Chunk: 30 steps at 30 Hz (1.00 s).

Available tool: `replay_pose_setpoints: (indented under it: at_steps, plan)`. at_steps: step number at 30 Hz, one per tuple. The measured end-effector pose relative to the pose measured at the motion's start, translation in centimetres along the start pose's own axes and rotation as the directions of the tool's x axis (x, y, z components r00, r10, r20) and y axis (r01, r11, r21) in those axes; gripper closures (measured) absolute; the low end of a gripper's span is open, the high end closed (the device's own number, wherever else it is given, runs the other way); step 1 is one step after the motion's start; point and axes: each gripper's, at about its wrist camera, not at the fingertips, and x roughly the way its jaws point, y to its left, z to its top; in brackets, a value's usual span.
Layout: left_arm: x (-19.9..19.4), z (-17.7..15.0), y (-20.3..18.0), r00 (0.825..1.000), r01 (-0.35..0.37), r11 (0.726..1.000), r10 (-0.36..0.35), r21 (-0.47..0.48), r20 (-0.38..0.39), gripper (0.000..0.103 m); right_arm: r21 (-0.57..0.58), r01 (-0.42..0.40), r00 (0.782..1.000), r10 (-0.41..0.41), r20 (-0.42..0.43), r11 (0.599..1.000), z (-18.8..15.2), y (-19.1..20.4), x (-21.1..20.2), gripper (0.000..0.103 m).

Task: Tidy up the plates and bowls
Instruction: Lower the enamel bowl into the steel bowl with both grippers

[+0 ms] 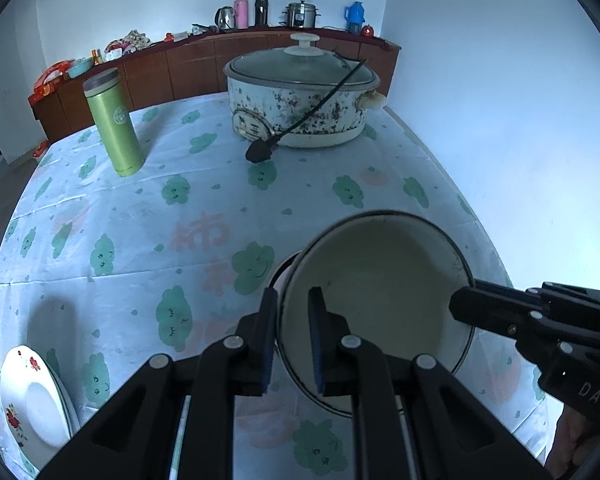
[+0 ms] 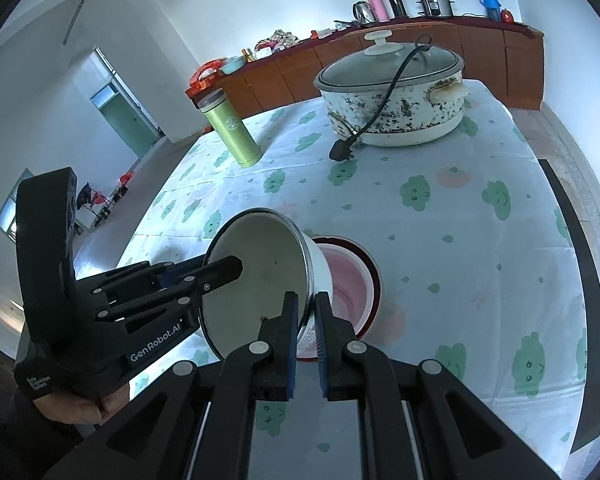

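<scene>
Both tongs pinch one white enamel bowl (image 2: 260, 280) by its rim, left gripper (image 1: 294, 336) and right gripper (image 2: 306, 334) on opposite sides, tilted, empty, over a pink bowl (image 2: 350, 280) on the near tablecloth (image 2: 460, 240). Far right stands a lidded cooker (image 2: 396, 92).

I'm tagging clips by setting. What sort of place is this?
Probably a home dining room: a table with a printed cloth, an electric cooker, and a sideboard with flasks and a kettle.

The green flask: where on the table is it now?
The green flask stands upright at the table's far left in both wrist views, left of the lidded cooker, clear of both tools.
</scene>
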Motion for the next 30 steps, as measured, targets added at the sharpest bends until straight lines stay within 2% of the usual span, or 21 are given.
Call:
replay_pose_setpoints:
  at_steps: [30]
  plan:
    - [4.6,0.3,0.3,0.997,0.003,1.000,-0.005,-0.026,-0.080,0.090,0.023,0.017,0.998,-0.016,-0.060,1.000,1.0,-2.2,3.8,0.093]
